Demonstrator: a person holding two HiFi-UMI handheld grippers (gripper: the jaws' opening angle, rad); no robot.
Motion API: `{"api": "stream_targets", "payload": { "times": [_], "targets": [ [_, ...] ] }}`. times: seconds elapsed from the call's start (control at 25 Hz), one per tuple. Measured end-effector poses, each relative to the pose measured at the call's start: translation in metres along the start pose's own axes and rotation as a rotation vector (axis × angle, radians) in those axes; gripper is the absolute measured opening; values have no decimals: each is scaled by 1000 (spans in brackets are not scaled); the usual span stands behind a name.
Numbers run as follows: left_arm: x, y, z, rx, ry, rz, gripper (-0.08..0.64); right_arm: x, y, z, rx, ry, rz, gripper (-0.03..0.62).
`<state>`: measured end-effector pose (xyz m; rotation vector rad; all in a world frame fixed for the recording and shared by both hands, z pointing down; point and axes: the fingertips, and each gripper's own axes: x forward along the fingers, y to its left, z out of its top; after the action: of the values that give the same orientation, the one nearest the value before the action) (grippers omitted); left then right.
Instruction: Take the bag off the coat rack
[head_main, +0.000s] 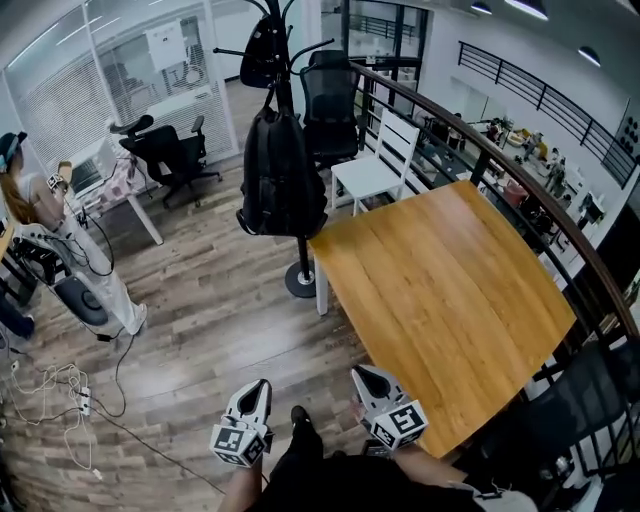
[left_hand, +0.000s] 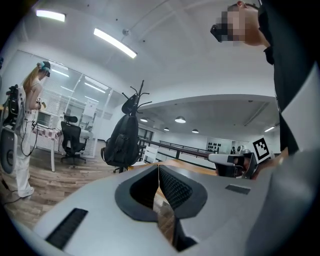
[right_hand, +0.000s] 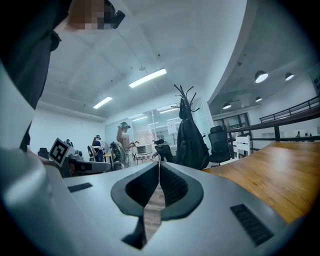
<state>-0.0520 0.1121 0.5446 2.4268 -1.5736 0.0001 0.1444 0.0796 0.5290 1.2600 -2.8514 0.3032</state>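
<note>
Head view: bag (head_main: 282, 180) hangs on coat rack (head_main: 299, 282), top centre, untouched. L tongs (head_main: 260, 386) & R tongs (head_main: 363, 374) at bottom, both pressed together, empty. Whole task left.

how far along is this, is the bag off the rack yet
Done: nothing yet; the black bag hangs on the coat rack beside the wooden table. In hand: left gripper and right gripper, jaws shut and empty, sit low and well short of the rack. Left: approach, grip the bag, lift it off.
</note>
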Motion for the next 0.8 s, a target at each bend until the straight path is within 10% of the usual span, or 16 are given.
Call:
{"api": "stream_targets", "payload": {
  "times": [0.8],
  "targets": [
    [110, 148, 112, 111, -184, 66, 17, 165, -62, 76, -114, -65, -91, 34]
  ]
}}
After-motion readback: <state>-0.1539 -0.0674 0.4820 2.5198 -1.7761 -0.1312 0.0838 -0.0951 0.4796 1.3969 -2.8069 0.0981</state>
